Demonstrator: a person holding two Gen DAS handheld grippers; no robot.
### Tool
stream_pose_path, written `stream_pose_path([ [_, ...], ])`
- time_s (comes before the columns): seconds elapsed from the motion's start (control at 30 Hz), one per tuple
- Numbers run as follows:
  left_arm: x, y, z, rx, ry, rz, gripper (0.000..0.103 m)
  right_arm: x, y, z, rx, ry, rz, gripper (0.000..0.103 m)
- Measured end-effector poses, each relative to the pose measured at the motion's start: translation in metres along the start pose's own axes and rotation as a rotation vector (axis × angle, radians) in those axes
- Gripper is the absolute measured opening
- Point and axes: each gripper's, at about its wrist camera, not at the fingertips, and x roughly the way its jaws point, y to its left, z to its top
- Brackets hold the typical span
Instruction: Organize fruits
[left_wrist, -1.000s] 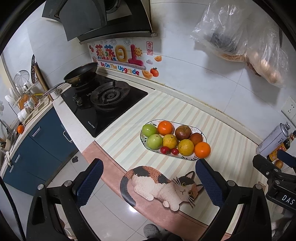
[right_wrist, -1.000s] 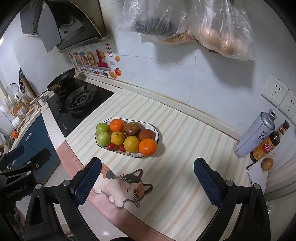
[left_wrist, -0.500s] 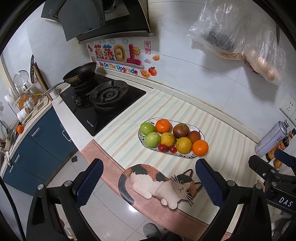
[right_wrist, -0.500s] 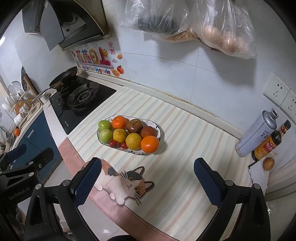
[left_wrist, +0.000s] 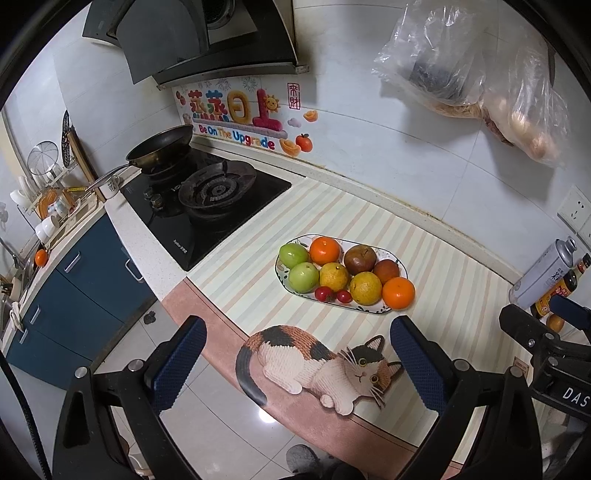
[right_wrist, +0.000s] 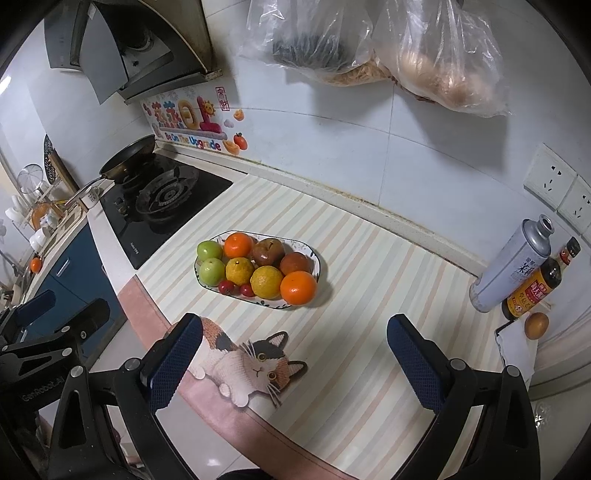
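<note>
Left claw (left_wrist: 295, 363): I hold it spread wide and empty, above the bench's (left_wrist: 436, 266) near edge.
Right claw (right_wrist: 295, 363): also wide apart, gripping nothing, short of the fruit.
Fruit: all piled in the oval patterned white plate (right_wrist: 317, 264) on the striped mat, so I judge sorting is done or unstarted.
Hidden: the plate's floor; bag contents unclear.

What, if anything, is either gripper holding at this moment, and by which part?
Nothing is held. The left gripper and the right gripper are both open and empty, apart from the fruit plate.
</note>
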Motion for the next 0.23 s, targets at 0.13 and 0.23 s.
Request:
stream_pose_path([
  [0.13,-0.0011,-0.0008,-0.0006,0.002,-0.002,-0.001,0.102,-0.0008,-0.0014,0.0004,0.001,0.002,0.002,0.102],
  [0.23,-0.0021,-0.0029,-0.0016,0.007,-0.015,0.006,0.102,-0.0005,-0.0017,0.0005,-0.001,0.002,0.002,0.102],
])
